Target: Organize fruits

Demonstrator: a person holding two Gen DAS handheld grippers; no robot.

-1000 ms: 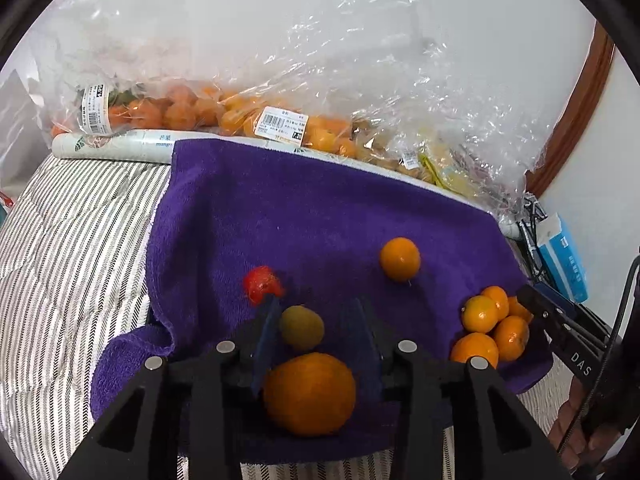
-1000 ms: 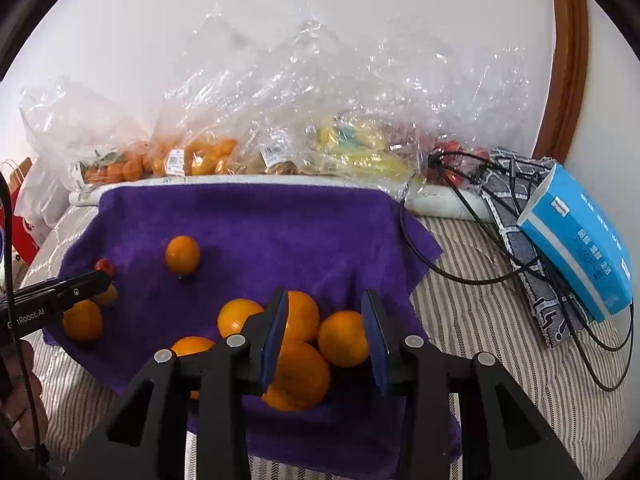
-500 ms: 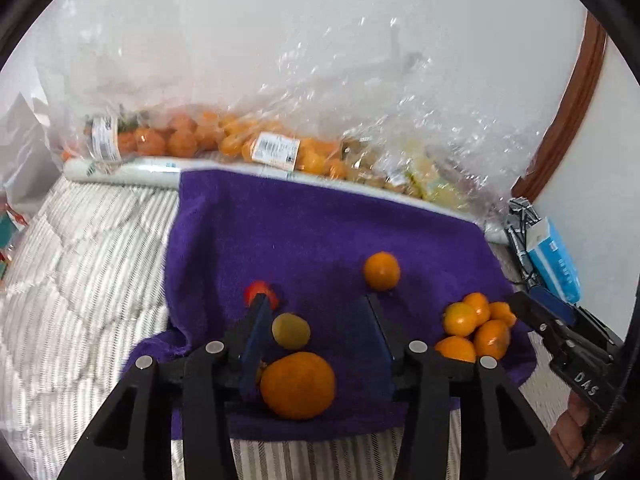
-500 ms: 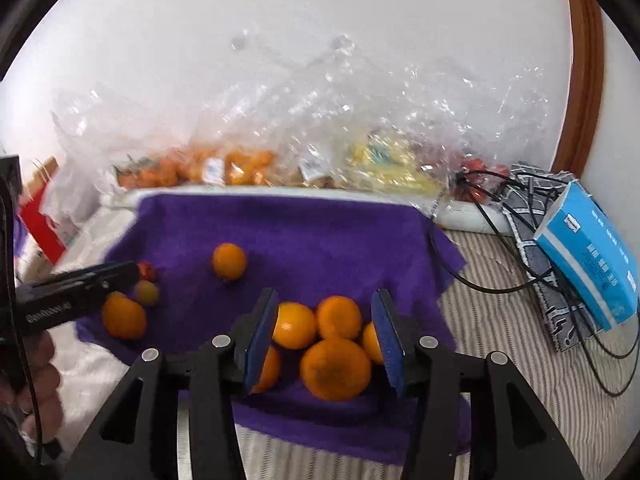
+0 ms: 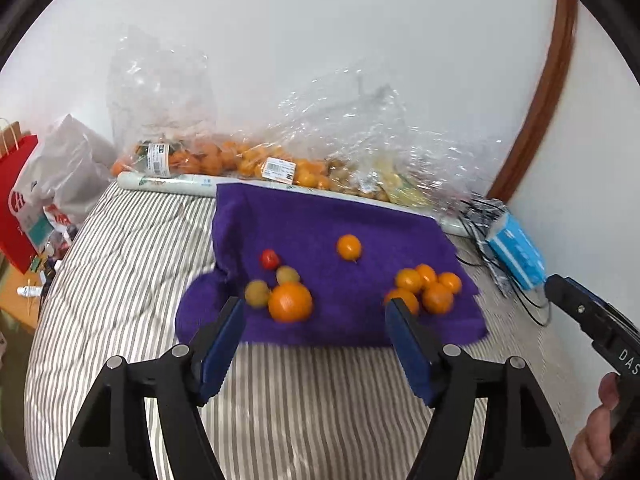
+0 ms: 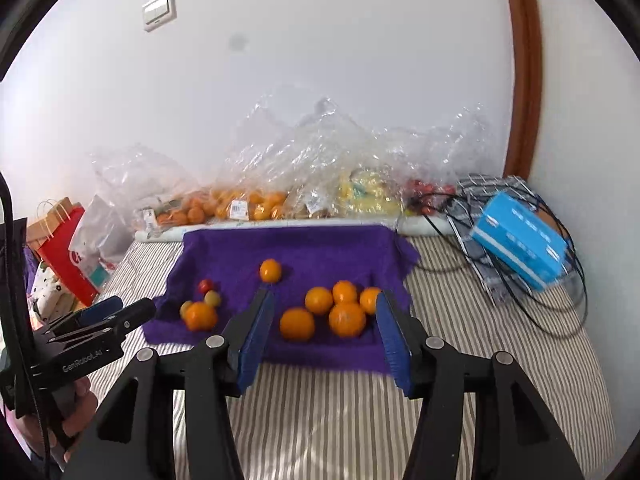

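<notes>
A purple towel point(image 5: 320, 224) lies on the striped bedding. On its left side sit a big orange point(image 5: 290, 301), two small yellow-green fruits point(image 5: 257, 293) and a small red fruit point(image 5: 269, 258). One orange point(image 5: 349, 247) lies alone in the middle. Several oranges point(image 6: 346, 316) are bunched at the right. My left gripper point(image 5: 315, 308) hangs above the towel's near edge, its jaws opening, with nothing between them. My right gripper point(image 6: 324, 296) hovers before the orange bunch, its jaws opening too and empty. Each gripper shows at the edge of the other's view.
Clear plastic bags of fruit point(image 5: 248, 160) line the wall behind the towel. A blue tissue box point(image 6: 520, 236) and black cables point(image 6: 532, 312) lie at the right. A red paper bag point(image 5: 16, 200) and a white bag stand at the left. Striped bedding point(image 5: 120, 260) surrounds the towel.
Both grippers have pulled back and up from the fruit, and their jaws have widened. The fruit stays on the towel, smaller in view. A second yellow-green fruit now shows beside the big orange.
</notes>
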